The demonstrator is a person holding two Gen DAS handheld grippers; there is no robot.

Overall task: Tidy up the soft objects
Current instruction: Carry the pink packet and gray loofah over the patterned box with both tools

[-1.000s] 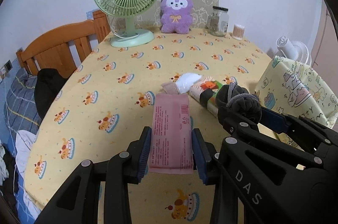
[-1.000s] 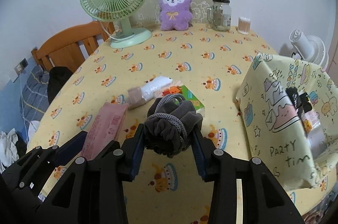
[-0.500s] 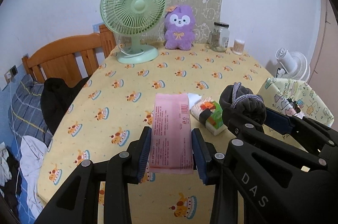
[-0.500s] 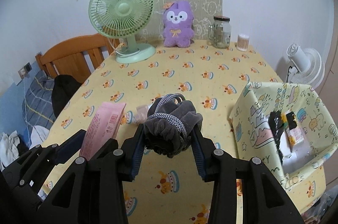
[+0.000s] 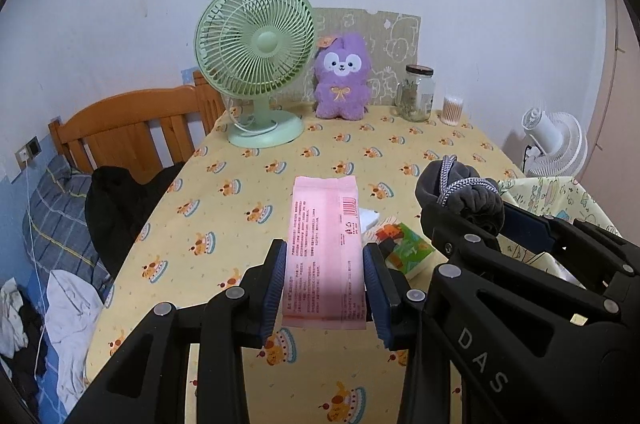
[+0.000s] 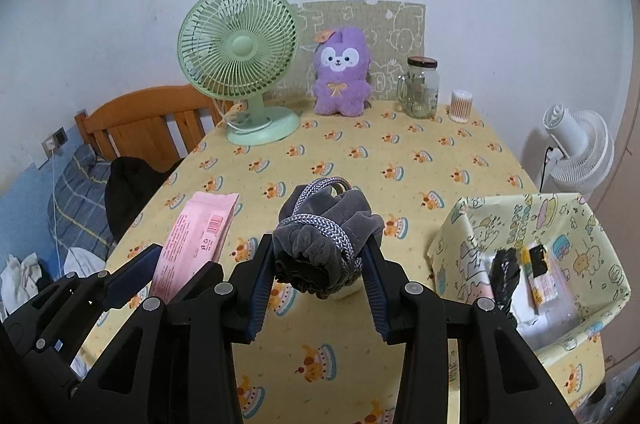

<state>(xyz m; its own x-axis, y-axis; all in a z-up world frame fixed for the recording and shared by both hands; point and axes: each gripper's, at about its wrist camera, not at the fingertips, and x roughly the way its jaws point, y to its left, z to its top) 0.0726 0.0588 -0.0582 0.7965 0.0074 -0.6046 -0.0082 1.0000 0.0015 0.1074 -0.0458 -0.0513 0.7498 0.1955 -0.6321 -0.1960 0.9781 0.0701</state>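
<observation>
While both grippers carry a soft item above the table, step in hand looks like transport to the bin.

Left gripper (image 5: 325,290) pinches pink flat packet (image 5: 324,248) at lower centre of its view; right gripper (image 6: 318,274) is clamped on grey drawstring pouch (image 6: 320,248), centre frame. Patterned fabric bin (image 6: 452,236) sits at right edge of the right view, open top, some packets already inside. Green tissue pack (image 5: 408,248) and a white pack remain on yellow tablecloth (image 5: 280,183), just right of the packet. Next, probably: swing right over the bin, lower, release one at a time; floppy packet may catch the rim.
</observation>
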